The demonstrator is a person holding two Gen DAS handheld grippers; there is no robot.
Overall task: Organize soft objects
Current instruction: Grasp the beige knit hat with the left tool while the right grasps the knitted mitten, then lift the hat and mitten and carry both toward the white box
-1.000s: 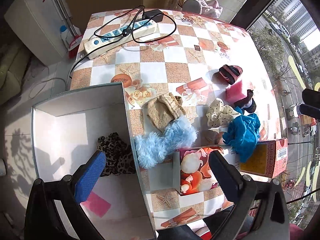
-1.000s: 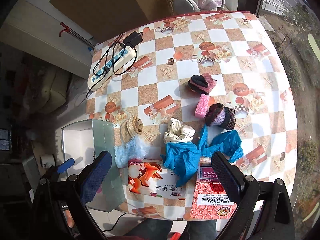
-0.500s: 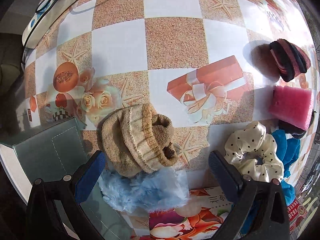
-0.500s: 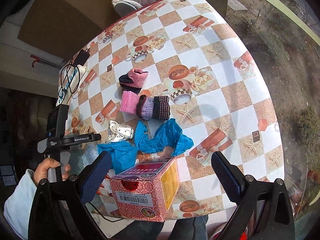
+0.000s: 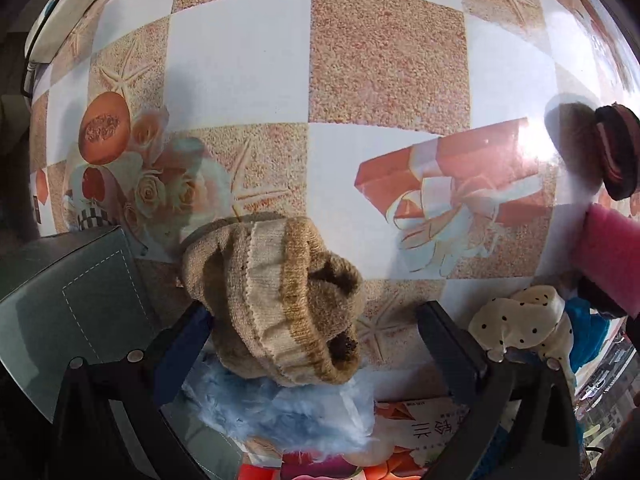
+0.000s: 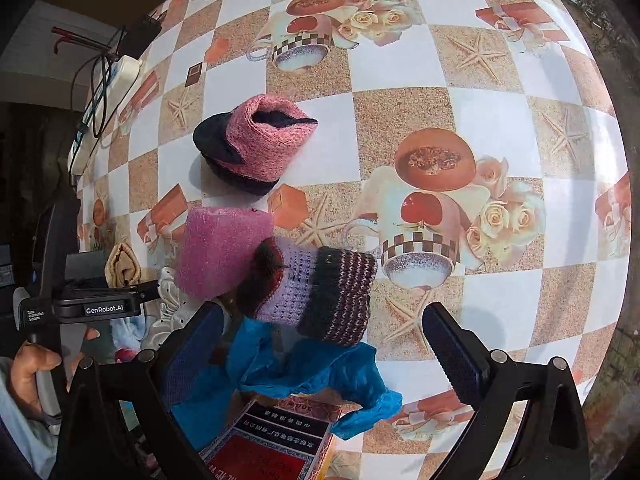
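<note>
My left gripper (image 5: 316,344) is open, low over the table, with a tan knitted roll (image 5: 280,304) between its fingers. A fluffy light-blue piece (image 5: 280,404) lies just under that roll. My right gripper (image 6: 324,348) is open too, its fingers on either side of a purple and dark striped knitted roll (image 6: 312,292) that rests on blue crinkled cloth (image 6: 312,368). A pink sponge (image 6: 220,252) touches the striped roll's left side. A pink and black knitted roll (image 6: 256,144) sits farther back. A cream polka-dot scrunchie (image 5: 524,324) lies right of the left gripper.
The corner of a grey box (image 5: 68,304) stands at the left gripper's left. A printed tissue pack (image 5: 400,440) and a red carton (image 6: 272,444) lie near the table's front edge. A power strip (image 6: 104,108) is at the far left. A hand (image 6: 28,364) holds the left gripper.
Both grippers have come down close to the table. The left one now straddles the tan roll; the right one has swung in over the striped roll. Neither has shut.
</note>
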